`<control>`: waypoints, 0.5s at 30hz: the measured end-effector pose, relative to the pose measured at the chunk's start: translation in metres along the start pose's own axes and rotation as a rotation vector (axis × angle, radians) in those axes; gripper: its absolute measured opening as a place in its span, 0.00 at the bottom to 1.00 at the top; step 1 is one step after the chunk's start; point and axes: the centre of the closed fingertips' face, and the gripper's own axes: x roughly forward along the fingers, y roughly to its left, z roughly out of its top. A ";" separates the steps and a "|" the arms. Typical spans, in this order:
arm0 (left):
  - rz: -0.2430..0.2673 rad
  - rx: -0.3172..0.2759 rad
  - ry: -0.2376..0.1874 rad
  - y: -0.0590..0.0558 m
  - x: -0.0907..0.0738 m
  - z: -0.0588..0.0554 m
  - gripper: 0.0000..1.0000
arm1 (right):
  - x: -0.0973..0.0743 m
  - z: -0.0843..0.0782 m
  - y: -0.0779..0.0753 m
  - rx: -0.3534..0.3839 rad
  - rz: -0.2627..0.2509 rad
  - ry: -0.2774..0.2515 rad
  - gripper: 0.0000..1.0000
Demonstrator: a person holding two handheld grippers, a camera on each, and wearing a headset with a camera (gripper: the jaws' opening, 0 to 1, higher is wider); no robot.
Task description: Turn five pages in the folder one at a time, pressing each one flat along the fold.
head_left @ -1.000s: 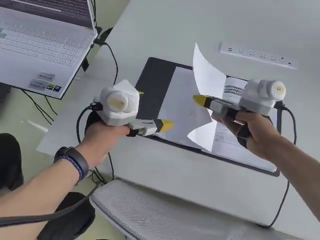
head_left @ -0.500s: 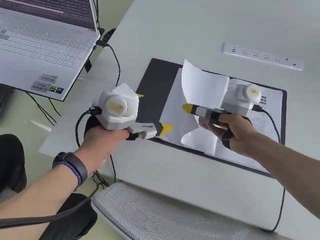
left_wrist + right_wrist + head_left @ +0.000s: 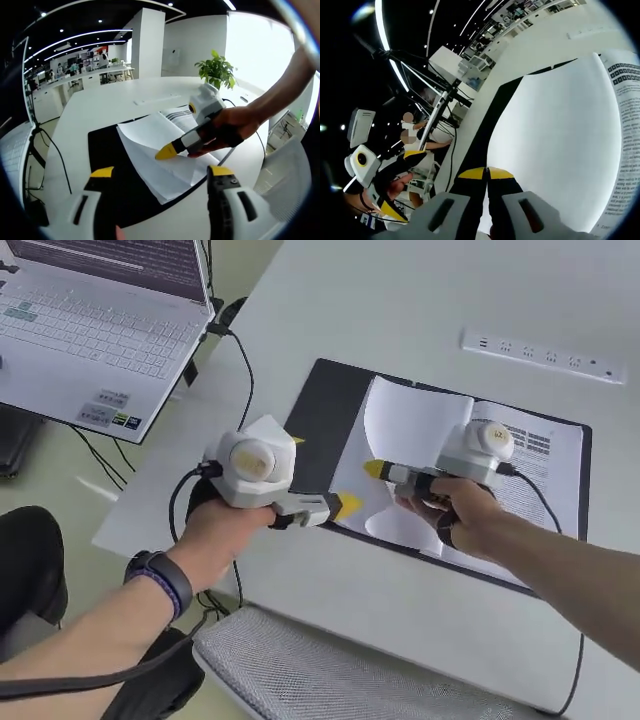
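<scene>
Over folder (image 3: 315,415) left | page (image 3: 410,425) lowered from upright, right claw (image 3: 486,173) clamped on it | left claw (image 3: 161,172) apart | press next

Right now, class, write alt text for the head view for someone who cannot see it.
The right gripper pinches a curled white page above an open black folder on a white table. The left gripper hovers open by the folder's near edge; a laptop sits upper left.

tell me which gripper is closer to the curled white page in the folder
Right. The right gripper has its fingers shut on the curled white paper page; the left gripper hovers open by the near edge of the black folder.
</scene>
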 end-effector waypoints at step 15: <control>-0.017 0.023 0.015 -0.006 0.021 0.004 0.63 | -0.015 0.005 0.016 -0.046 0.055 -0.041 0.13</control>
